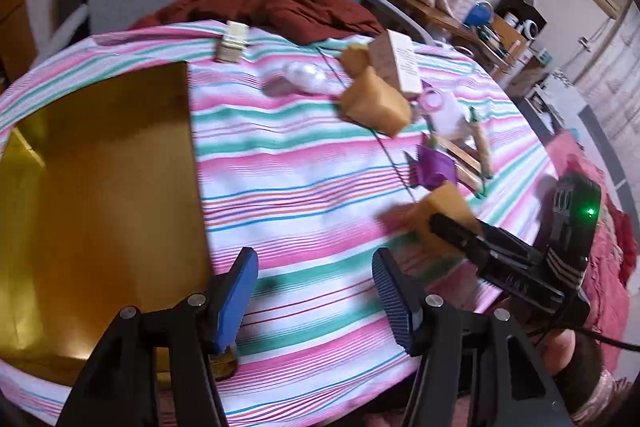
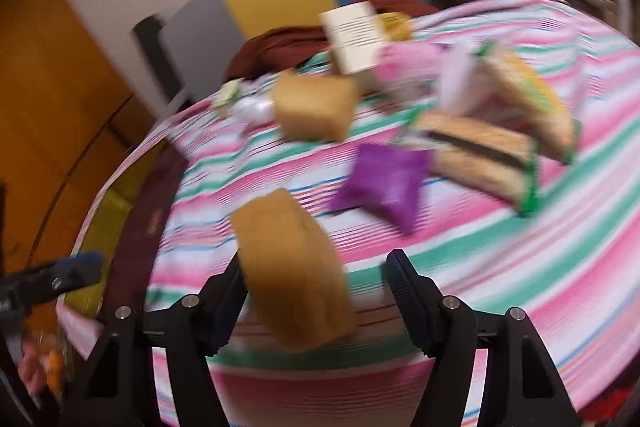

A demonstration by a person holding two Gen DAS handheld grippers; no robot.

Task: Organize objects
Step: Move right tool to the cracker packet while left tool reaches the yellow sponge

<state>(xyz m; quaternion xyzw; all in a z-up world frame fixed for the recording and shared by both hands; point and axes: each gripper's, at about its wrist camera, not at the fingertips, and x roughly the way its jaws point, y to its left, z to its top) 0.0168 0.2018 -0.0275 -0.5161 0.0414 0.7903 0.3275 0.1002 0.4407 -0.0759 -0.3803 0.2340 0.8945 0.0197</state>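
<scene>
Two hand-held tools work over a tabletop (image 1: 312, 187) covered by a pink, green and white striped cloth; places are given relative to the gold box (image 1: 100, 195) that lies open on the cloth. The left tool (image 1: 314, 291) hangs just beside the box, its blue-padded jaws apart with only striped cloth showing between them. The right tool (image 2: 316, 291), farther from the box, has a tan block (image 2: 292, 271) between its jaws: the block lies against the left pad, while a clear gap of cloth separates it from the right pad, so the jaws stand apart and do not clamp it. In the left wrist view this same tan block (image 1: 440, 219) appears at the tip of the right tool's black finger, well away from the box. Farther from the box lie a second tan block (image 1: 376, 103) and a small third one (image 1: 354, 57), a white carton (image 1: 400, 65) with printed text, a purple wrapper (image 1: 434, 167), a wooden frame (image 1: 468, 159) edged in green, a clear plastic item (image 1: 304, 77) and a small pale packet (image 1: 232, 41). A dark red cloth (image 1: 272, 11) is bunched at the far edge of the tabletop, beyond the box. The right wrist view is blurred.
</scene>
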